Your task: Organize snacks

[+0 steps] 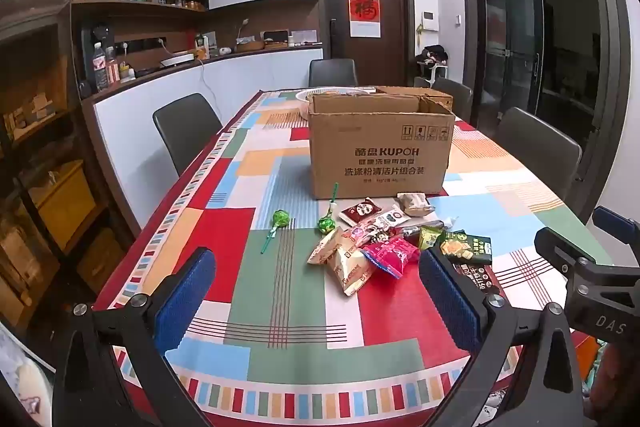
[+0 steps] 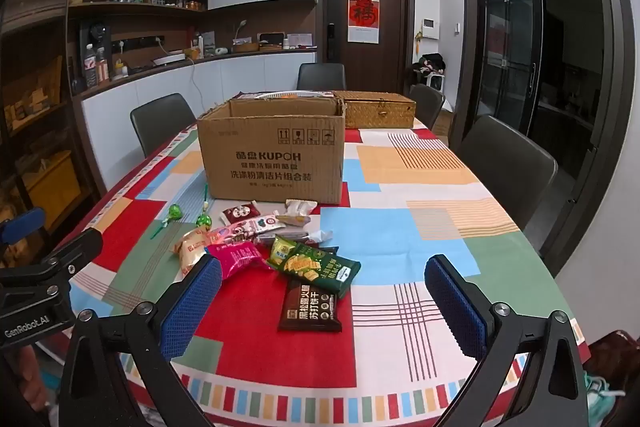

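Note:
A heap of snack packets (image 1: 384, 243) (image 2: 264, 251) lies on the patchwork tablecloth in front of an open cardboard box (image 1: 380, 151) (image 2: 276, 155). In the heap I see a pink packet (image 1: 390, 255) (image 2: 240, 259), a dark green cracker packet (image 2: 320, 267), a brown biscuit packet (image 2: 310, 307) and two green lollipops (image 1: 280, 221) (image 2: 174, 213). My left gripper (image 1: 316, 299) hovers open just short of the heap, nothing between its blue pads. My right gripper (image 2: 324, 311) is open too, and the brown packet lies on the table between its fingers, untouched.
A woven lidded basket (image 2: 380, 109) stands behind the box at the right, with a white dish (image 1: 320, 93) beside it. Dark chairs (image 1: 184, 131) (image 2: 508, 163) line both long sides of the table. A counter with bottles runs along the left wall.

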### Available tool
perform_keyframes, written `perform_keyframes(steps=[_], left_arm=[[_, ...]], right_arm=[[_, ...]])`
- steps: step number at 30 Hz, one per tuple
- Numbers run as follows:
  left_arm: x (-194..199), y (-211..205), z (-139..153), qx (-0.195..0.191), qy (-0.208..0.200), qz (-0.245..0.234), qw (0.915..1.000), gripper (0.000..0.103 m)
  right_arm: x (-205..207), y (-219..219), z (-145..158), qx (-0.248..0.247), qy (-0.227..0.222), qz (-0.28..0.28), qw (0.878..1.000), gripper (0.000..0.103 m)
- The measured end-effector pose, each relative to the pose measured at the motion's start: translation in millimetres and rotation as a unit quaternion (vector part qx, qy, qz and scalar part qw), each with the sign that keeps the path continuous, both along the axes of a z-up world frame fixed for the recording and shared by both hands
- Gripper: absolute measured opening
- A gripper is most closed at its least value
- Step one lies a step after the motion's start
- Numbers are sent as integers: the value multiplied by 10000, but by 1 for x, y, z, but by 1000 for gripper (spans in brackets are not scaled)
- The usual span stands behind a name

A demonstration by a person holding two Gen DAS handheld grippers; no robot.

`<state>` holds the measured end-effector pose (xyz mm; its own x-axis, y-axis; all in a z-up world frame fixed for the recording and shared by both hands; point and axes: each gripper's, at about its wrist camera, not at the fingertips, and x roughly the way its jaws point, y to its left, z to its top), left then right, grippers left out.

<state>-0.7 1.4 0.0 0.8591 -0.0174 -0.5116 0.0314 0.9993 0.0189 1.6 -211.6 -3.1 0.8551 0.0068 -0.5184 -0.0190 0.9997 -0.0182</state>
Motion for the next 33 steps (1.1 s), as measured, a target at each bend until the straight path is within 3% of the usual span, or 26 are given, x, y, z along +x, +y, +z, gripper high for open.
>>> perform_keyframes(steps=[33], left_arm=[[0, -3, -1, 112, -5, -3, 9999, 103]], right_arm=[[3, 1, -2, 5, 51, 6, 10000, 103]])
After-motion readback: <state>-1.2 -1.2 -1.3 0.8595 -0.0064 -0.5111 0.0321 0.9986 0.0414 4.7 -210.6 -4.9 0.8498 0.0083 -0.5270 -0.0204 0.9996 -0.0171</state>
